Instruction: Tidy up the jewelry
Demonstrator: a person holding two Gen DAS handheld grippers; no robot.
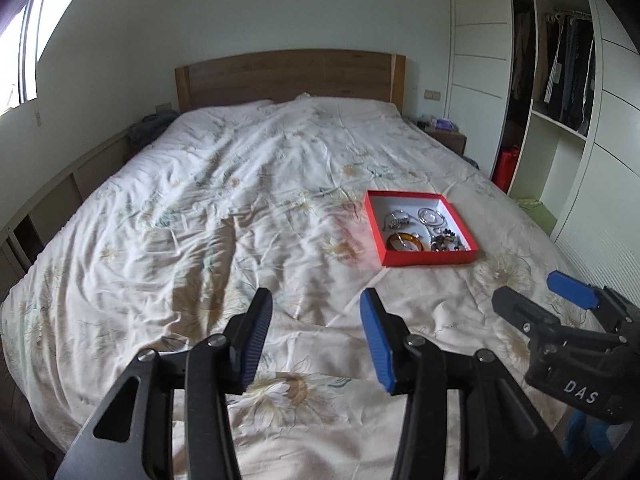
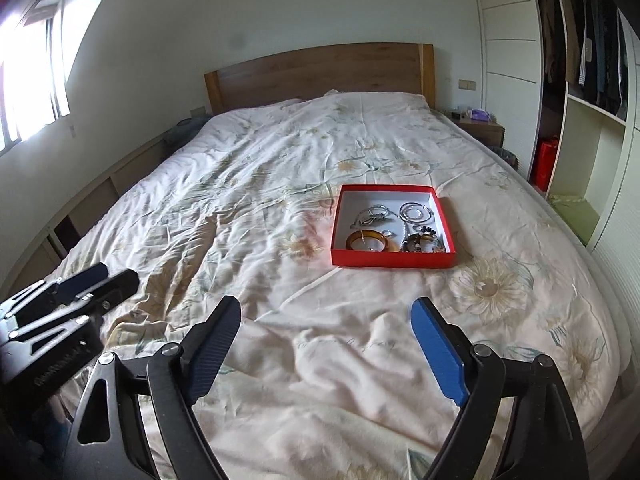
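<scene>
A shallow red box [image 1: 377,236] [image 2: 392,259] with a white inside lies on the bed, right of centre. In it are an amber bangle [image 1: 404,241] [image 2: 370,240], silver hoops [image 1: 431,215] [image 2: 416,212], a silver chain bracelet [image 1: 396,220] [image 2: 372,216] and a heap of dark beaded pieces [image 1: 448,242] [image 2: 424,243]. My left gripper [image 1: 316,308] is open and empty, above the bedspread, near and left of the box. My right gripper [image 2: 326,316] is open wide and empty, short of the box. Each gripper shows in the other's view, the right one [image 1: 532,292] and the left one [image 2: 106,276].
The bed [image 1: 224,208] has a crumpled floral cover and a wooden headboard [image 1: 288,76]. A wardrobe with hanging clothes [image 1: 560,72] stands at the right, a nightstand [image 1: 448,136] beside the headboard, low shelving [image 1: 48,208] and a window at the left.
</scene>
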